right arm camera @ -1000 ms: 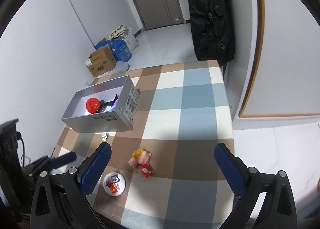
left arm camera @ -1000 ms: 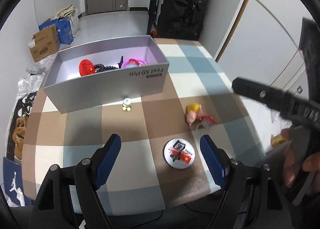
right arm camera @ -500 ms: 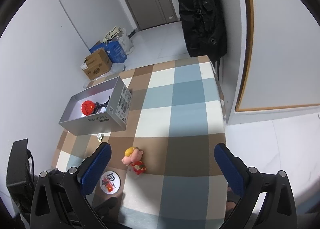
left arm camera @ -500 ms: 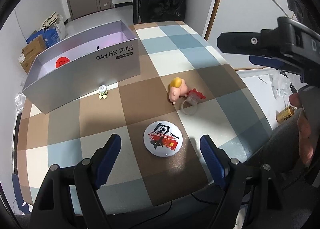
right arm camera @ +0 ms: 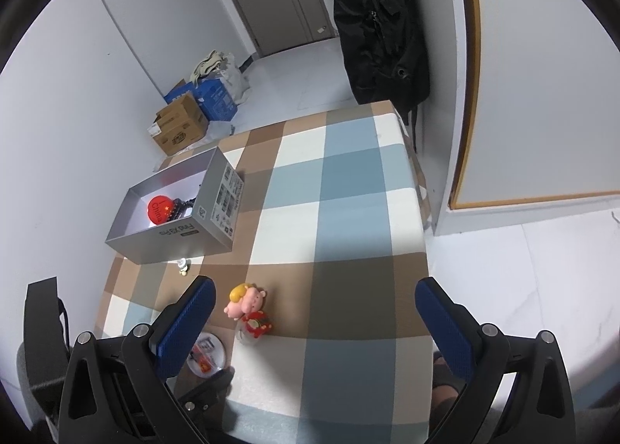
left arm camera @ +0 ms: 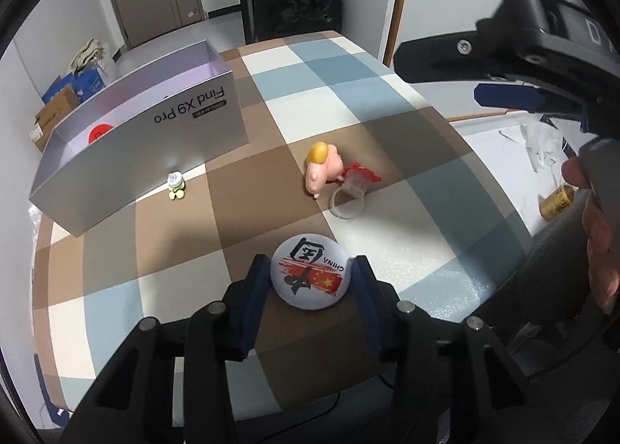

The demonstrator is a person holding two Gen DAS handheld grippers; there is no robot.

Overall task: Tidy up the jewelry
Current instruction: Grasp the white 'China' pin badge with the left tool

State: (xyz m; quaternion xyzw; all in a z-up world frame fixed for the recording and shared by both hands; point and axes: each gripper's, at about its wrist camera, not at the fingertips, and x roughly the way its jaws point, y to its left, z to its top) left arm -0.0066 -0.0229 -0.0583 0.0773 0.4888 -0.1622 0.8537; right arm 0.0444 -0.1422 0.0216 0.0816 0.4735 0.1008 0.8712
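Observation:
A round white badge (left arm camera: 306, 289) with a red flag print lies on the checked tablecloth near its front edge. My left gripper (left arm camera: 310, 269) is closing its jaws, and both blue pads touch the badge's rim. In the right wrist view the same badge (right arm camera: 207, 355) shows low on the left. A pig toy ring (left arm camera: 323, 168) lies further in, with a small green charm (left arm camera: 176, 186) beside the silver box (left arm camera: 155, 141). A red badge (right arm camera: 159, 208) and dark beads lie inside the box. High above the table, my right gripper (right arm camera: 316, 289) is open with nothing between its fingers.
A black backpack (right arm camera: 379, 17) hangs by the far table corner. Cardboard boxes (right arm camera: 178, 128) and bags sit on the floor beyond the box. A can (left arm camera: 558, 201) lies on the floor to the right. A hand (left arm camera: 596, 250) holds the right gripper's handle.
My left gripper moved forward and down over the white badge and its jaws came in from wide open onto the badge's rim. The right gripper stayed about where it was.

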